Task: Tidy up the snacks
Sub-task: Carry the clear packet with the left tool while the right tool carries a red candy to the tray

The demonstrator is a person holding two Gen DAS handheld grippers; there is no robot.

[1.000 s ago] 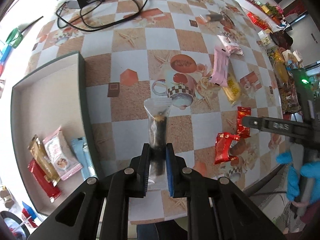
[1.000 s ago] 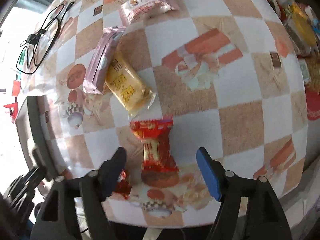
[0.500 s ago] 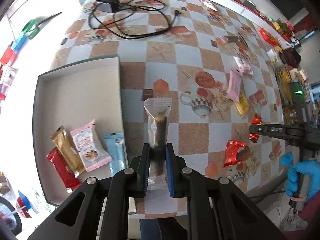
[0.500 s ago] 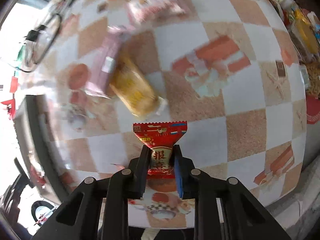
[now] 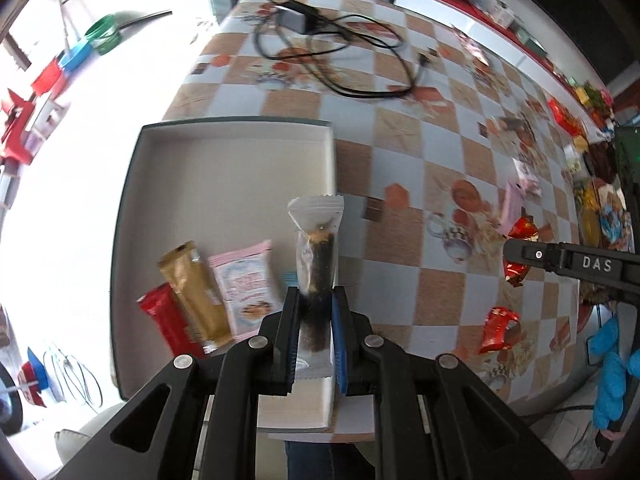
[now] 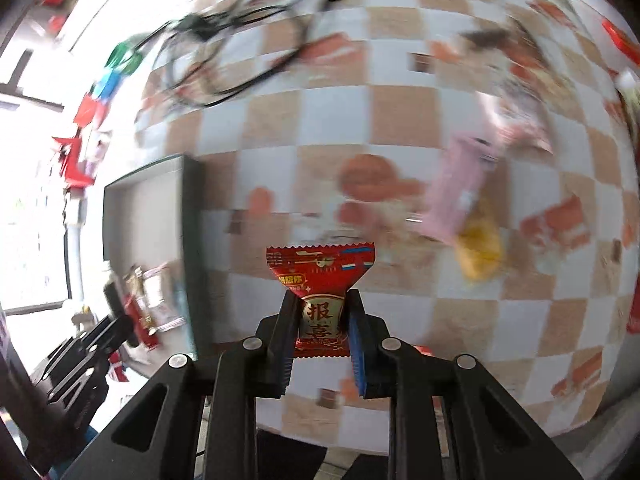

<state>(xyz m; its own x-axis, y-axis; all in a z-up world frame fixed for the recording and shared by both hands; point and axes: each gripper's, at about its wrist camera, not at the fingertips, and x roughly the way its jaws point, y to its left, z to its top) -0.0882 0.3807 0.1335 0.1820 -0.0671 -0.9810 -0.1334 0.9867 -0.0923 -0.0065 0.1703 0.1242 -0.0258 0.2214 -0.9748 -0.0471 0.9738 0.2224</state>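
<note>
We see a shallow box (image 5: pixel 224 184) with pale walls and a dark rim in the middle left of the left wrist view. It sits on a table with a checked cloth (image 5: pixel 400 240). Inside the box, near the lower end, four snacks lie side by side: a red packet (image 5: pixel 168 326), a gold bar (image 5: pixel 196 296), a pink packet (image 5: pixel 246 286) and a light blue packet (image 5: pixel 289 278) that is mostly hidden. The upper part of the box is bare.

Our left gripper (image 5: pixel 314 336) is squeezed tight on a clear packet with a dark snack inside (image 5: pixel 316 248). The packet stands up over the box's right wall, low in the middle of the frame.

Our right gripper (image 6: pixel 320 332) is squeezed tight on a red candy with gold writing (image 6: pixel 320 276), in the lower middle of the right wrist view. This view is blurry. The same box (image 6: pixel 140 216) shows at the left, and the candy is over the cloth just right of it.

More snacks lie on the cloth: a pink bar (image 6: pixel 456 188) touching a yellow packet (image 6: pixel 478 252), and a red candy (image 5: pixel 498 330) at the lower right of the left wrist view. A black cable (image 5: pixel 336 52) lies at the top.
</note>
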